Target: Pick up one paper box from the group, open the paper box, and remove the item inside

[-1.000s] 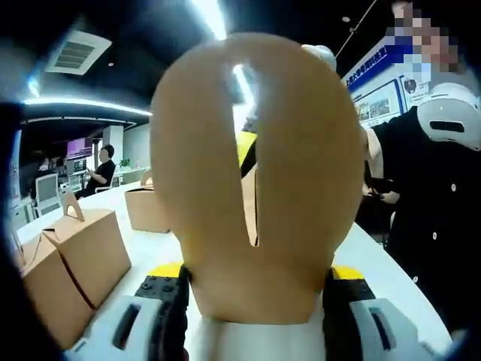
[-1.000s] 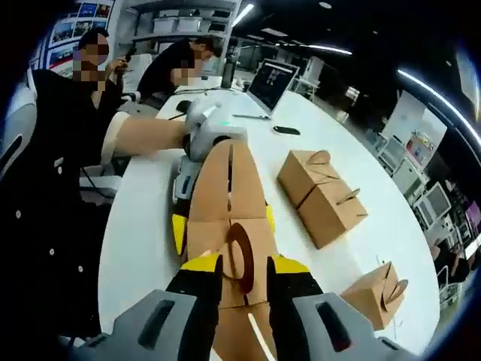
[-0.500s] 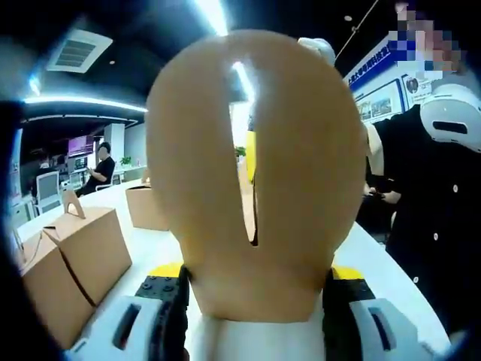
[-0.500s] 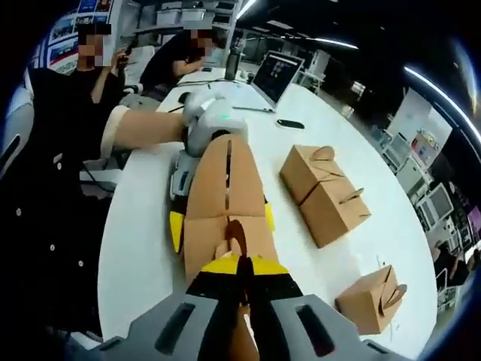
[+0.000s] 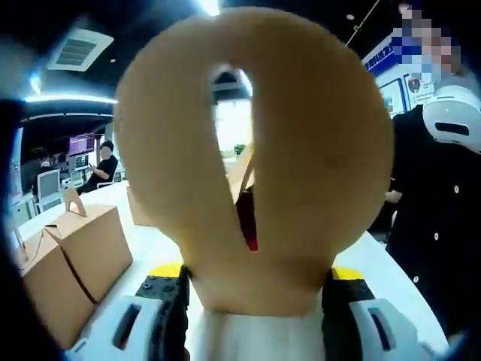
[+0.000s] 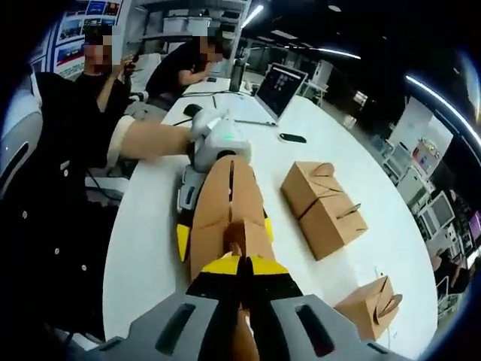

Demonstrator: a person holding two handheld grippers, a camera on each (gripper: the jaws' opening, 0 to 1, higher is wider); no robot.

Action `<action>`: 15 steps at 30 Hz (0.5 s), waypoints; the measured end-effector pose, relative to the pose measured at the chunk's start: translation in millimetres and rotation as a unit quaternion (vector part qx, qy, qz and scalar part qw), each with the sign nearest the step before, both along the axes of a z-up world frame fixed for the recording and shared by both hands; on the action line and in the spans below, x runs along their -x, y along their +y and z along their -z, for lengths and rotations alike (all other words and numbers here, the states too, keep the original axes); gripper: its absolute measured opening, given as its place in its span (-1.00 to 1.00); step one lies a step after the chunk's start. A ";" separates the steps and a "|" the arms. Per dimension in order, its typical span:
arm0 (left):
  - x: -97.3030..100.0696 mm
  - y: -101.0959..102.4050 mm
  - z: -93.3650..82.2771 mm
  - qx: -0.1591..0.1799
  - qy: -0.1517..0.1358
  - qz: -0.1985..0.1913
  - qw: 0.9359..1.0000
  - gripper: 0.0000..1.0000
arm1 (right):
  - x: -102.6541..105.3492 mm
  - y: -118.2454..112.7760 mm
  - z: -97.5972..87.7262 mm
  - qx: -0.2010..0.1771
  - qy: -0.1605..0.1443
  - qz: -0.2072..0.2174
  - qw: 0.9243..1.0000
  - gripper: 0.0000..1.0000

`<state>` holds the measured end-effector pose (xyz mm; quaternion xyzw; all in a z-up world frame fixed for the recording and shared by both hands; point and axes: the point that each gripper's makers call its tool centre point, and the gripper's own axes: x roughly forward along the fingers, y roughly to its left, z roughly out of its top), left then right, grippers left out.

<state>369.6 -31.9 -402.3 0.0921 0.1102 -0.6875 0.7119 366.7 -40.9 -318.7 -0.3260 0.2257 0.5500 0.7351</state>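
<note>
1. The left hand-held gripper (image 5: pixel 255 301) is closed on the paper box (image 5: pixel 255 165), clamping it from both sides; its rounded, slotted flap rises close in front of the left gripper view.
2. In the right gripper view, the right hand-held gripper (image 6: pixel 242 274) has its jaws pinched together on a flap of the same paper box (image 6: pixel 229 210), held above the white tabletop (image 6: pixel 143 248).
3. Other brown boxes (image 6: pixel 323 207) sit on the tabletop to the right, and a laptop (image 6: pixel 279 86) lies farther back.
</note>
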 end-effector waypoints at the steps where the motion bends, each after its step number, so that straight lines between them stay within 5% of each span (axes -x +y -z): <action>1: -0.3 0.2 0.1 0.000 0.000 0.000 1.000 0.43 | -0.3 -0.4 0.3 -0.002 0.000 0.000 1.000 -0.92; 8: -5.1 2.8 0.2 -0.002 0.003 -0.005 1.000 0.44 | -1.9 -4.9 3.8 -0.006 0.000 0.009 1.000 -0.85; 15: -2.6 -0.1 -0.2 -0.005 0.001 -0.006 1.000 0.44 | 0.8 -9.5 7.5 -0.010 0.004 0.003 1.000 -0.43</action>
